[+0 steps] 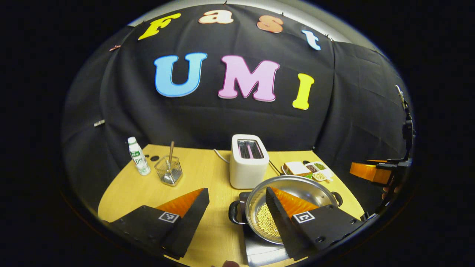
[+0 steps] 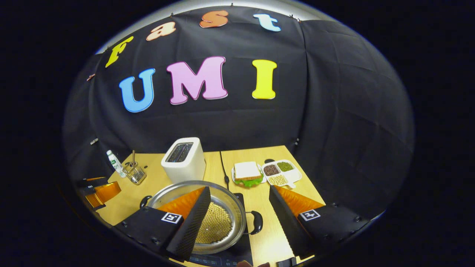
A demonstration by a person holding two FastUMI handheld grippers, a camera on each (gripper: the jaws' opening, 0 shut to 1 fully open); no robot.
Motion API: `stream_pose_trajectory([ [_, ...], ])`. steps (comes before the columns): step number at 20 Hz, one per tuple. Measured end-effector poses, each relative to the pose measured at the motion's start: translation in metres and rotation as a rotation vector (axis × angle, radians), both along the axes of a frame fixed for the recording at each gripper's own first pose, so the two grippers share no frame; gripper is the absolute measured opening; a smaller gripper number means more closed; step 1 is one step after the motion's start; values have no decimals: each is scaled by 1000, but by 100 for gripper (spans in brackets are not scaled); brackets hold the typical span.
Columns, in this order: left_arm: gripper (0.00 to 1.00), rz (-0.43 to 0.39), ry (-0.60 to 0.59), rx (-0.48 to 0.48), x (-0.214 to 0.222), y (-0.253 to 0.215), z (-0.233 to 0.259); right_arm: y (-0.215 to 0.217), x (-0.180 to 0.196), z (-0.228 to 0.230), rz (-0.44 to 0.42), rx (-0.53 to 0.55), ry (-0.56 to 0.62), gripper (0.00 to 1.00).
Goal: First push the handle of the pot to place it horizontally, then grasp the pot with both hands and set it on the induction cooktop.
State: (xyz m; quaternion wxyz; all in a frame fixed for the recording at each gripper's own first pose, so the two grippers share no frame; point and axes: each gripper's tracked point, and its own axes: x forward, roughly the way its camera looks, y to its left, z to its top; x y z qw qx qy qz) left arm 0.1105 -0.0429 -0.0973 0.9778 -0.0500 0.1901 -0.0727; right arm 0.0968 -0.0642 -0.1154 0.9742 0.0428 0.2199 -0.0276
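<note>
Table (image 1: 207, 174): toaster (image 1: 248, 161) behind pot (image 1: 293, 207).

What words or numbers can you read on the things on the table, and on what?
No text reads clearly.
On the bottle: green label print, too small and blurred to read.
On the induction cooktop: faint panel marks, too small to read.

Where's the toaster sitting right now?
In the right gripper view the toaster stands at the table's back, just behind the pot, left of the sandwich.
</note>
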Motion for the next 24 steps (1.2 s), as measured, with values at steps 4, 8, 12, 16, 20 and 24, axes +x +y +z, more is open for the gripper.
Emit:
stream_pose_trajectory([
  [4, 95, 15, -108, -38, -22, 12, 46, 17, -9, 47, -3, -27, -135, 98],
  [8, 95, 27, -185, -77, -40, 25, 78, 36, -28, 86, 18, -62, -248, 98],
  [12, 95, 36, -251, -20, -56, 43, 100, 44, -52, 114, 18, -73, -301, 100],
  [16, 95, 43, -310, 13, -76, 53, 115, 42, -71, 125, 1, -102, -345, 99],
  [20, 95, 31, -308, 15, -94, 54, 114, 39, -79, 129, -7, -114, -358, 99],
  [24, 93, 23, -274, -2, -99, 53, 106, 38, -76, 130, -18, -109, -354, 99],
])
